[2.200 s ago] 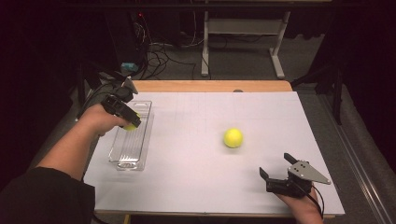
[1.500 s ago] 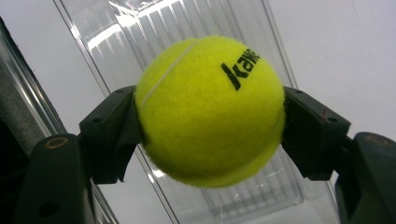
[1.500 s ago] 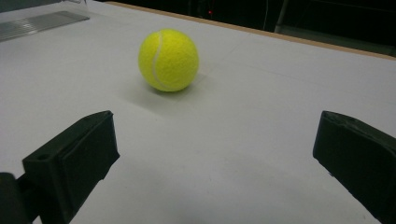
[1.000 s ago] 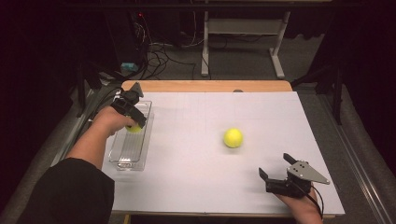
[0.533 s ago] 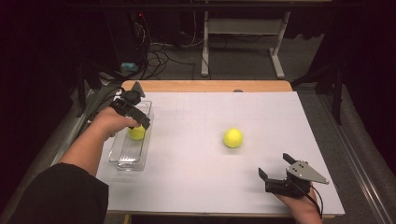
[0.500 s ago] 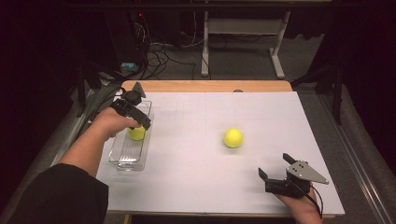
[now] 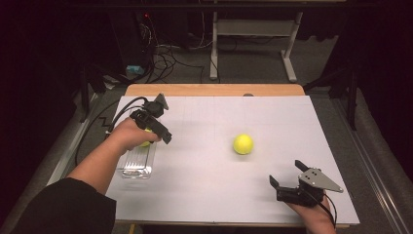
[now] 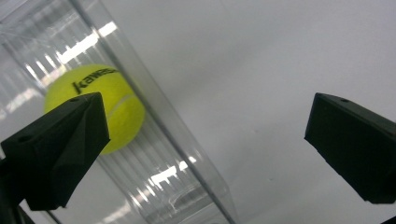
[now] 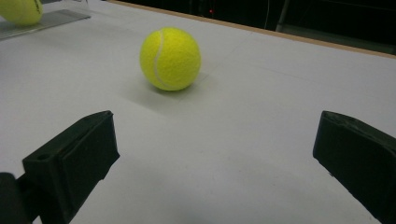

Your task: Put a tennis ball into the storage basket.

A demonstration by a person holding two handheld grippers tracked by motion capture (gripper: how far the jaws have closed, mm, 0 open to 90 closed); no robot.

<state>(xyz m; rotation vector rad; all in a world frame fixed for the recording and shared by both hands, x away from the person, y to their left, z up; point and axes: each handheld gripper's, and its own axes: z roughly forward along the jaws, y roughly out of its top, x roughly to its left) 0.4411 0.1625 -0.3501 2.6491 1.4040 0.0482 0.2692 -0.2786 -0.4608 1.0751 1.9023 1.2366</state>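
Observation:
A yellow tennis ball (image 7: 144,143) lies loose in the clear plastic tray (image 7: 133,168) at the table's left. My left gripper (image 7: 161,131) hovers over the tray's right wall. In the left gripper view the ball (image 8: 112,112) rests inside the tray (image 8: 177,158), beyond the left jaw. The jaws of this gripper (image 8: 205,140) have just been opening and stand wide apart with nothing between them. A second tennis ball (image 7: 243,144) sits on the white table at centre right. My right gripper (image 7: 287,174) rests open near the front right, and that ball (image 9: 170,58) lies ahead of it (image 9: 210,154).
The white table sheet (image 7: 209,190) stretches between the tray and the right gripper. A wooden strip (image 7: 214,90) edges the table's far side. Cables and a white frame (image 7: 253,29) stand on the dark floor beyond it.
The left gripper opened and let the ball go into the tray. The left hand then shifted to the right over the tray's wall. The right gripper and the second ball stayed still.

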